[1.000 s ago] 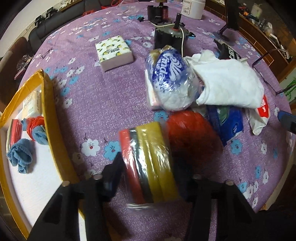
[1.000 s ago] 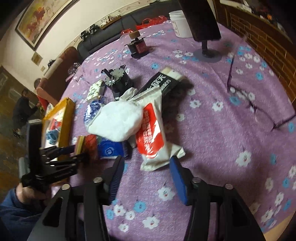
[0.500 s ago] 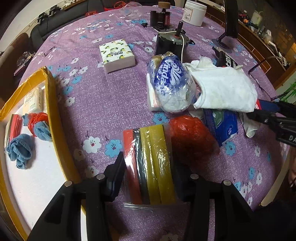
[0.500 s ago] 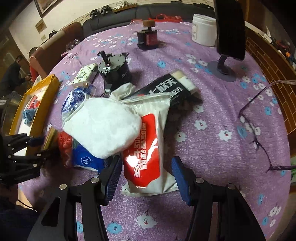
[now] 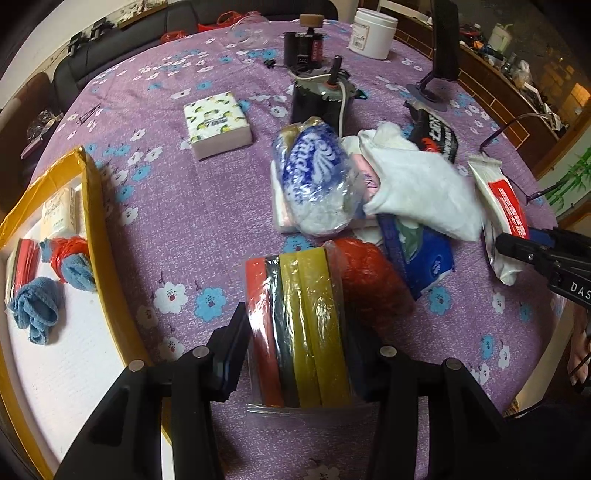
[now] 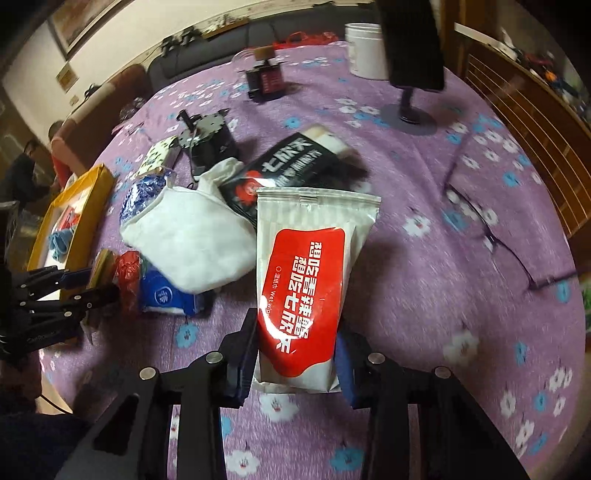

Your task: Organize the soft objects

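A round table (image 6: 424, 229) is covered by a purple cloth printed with white and blue flowers. Behind it a dark sofa (image 5: 122, 48) is set along a pale wall (image 6: 122, 40), on which a framed picture (image 6: 74, 18) is hung, with a small frame (image 6: 67, 75) lower down. A brown armchair (image 6: 110, 107) is seen at the sofa's end. At the right of the table a wooden railing (image 6: 524, 110) is seen, and a cluttered wooden counter (image 5: 517, 85) runs along that side. Green bamboo leaves (image 5: 569, 177) are seen at the far right. The room is dimly lit, with shadows cast on the cloth. A person (image 6: 22, 173) is seated in the background at left.
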Tool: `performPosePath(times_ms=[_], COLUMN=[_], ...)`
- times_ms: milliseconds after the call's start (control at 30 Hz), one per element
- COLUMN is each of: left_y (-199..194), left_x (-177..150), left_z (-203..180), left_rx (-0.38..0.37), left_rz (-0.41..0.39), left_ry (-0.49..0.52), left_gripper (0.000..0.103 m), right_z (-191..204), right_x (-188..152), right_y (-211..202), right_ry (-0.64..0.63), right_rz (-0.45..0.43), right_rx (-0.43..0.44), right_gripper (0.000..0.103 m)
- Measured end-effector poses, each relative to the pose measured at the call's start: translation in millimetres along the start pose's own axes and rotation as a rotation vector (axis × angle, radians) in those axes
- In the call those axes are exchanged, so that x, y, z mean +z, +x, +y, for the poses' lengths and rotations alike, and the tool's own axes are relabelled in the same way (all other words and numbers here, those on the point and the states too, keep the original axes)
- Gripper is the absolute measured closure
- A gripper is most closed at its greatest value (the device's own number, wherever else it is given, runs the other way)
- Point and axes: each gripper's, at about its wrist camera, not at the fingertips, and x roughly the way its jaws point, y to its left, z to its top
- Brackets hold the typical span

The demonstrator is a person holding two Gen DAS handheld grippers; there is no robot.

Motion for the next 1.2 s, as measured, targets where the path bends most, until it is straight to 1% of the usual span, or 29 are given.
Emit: performPosePath(times_ms=[100, 267, 433, 833, 1200], left_y=[-3, -10, -16, -38, -53], left_x=[1, 0, -2, -6, -13], left_z=[-3, -9, -9, 4, 28], left_rx=[-0.015, -0.033, -0.025, 0.043, 0.103], left_rz=[-0.01, -0.033, -0.052, -0.115, -0.15], left_ry=[0.012, 0.035, 0.049, 0.043, -0.011], left_gripper=[0.057, 0.057, 0.057, 0.057, 0.057], right_z=[-4, 3, 18, 62, 93], right_x=[-5, -7, -7, -2, 6], right_y=[-9, -26, -35, -27, -17], right_ry=[0.033, 0.026, 0.006, -0.098, -0.174], right_rz=[-0.016, -0.051, -0.058, -0.043, -0.02], right_rx=[-0.003, -0.015, 0.018, 0.101, 0.152], right_gripper=[0.063, 0.063, 0.063, 0.063, 0.063])
